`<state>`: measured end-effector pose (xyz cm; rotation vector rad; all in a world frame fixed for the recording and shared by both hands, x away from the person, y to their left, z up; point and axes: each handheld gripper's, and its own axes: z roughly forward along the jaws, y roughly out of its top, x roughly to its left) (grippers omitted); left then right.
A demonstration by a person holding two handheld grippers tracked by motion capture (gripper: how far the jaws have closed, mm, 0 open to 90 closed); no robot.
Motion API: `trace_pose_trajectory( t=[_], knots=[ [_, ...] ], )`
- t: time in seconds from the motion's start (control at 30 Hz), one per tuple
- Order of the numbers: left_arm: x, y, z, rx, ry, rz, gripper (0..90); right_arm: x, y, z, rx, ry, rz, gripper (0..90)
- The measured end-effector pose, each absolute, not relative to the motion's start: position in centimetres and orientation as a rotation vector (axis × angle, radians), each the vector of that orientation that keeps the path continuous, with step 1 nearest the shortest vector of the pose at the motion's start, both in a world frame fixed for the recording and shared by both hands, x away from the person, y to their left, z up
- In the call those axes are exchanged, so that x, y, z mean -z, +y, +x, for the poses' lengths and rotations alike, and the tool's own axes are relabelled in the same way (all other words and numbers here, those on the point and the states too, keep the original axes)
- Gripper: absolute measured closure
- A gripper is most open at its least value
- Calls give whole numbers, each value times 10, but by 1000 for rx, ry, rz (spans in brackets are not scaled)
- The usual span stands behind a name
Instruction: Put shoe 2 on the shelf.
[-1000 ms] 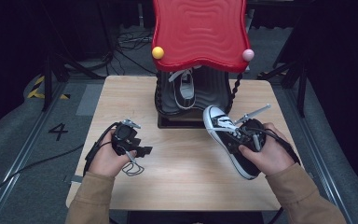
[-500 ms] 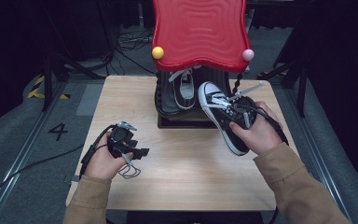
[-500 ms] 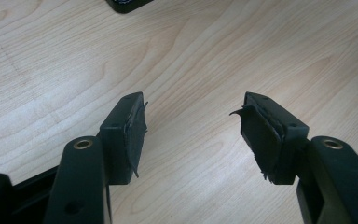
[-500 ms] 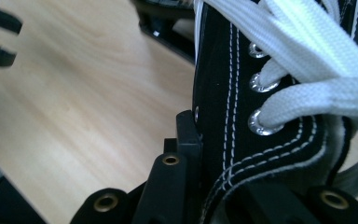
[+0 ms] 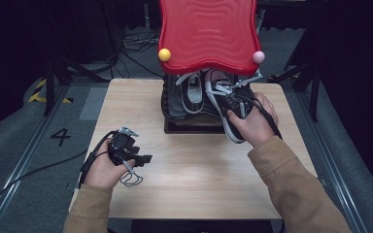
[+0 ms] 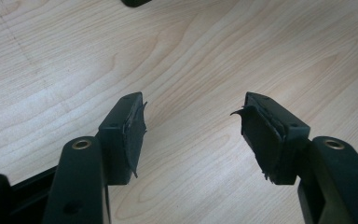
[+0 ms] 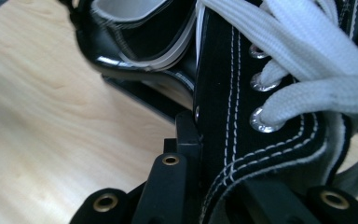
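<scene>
My right gripper [image 5: 236,103] is shut on the eyelet flap of a black sneaker [image 5: 228,128] with white laces, and holds it lifted at the front right of a red-topped shoe rack [image 5: 209,34]. In the right gripper view the jaws [image 7: 223,161] pinch the stitched black canvas of the sneaker [image 7: 270,93]. A matching black sneaker [image 5: 193,92] sits on the rack's lower shelf under the red top, and its heel [image 7: 135,37] shows just beyond the held shoe. My left gripper [image 5: 143,159] rests open on the wooden table [image 5: 199,189] at the front left, nothing between its pads [image 6: 133,133].
The rack has a dark base [image 5: 194,127] and a yellow ball [image 5: 164,54] and a pink ball [image 5: 258,57] at its top's corners. Cables [image 5: 131,178] trail by the left hand. Grey floor with a painted 4 [image 5: 60,137] lies left of the table.
My right hand has carried the sneaker away from me and leftward, from the table's right middle up to the rack beside the other shoe. The left gripper has stayed put.
</scene>
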<state>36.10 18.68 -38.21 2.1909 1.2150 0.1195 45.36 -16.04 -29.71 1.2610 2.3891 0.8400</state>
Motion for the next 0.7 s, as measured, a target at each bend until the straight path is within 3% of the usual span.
trace_pose_trajectory(
  t=[0.7],
  knots=[
    [382,186,364,-108,1199,2193,401,320,-142,492,-864,2278,1258,873]
  ],
)
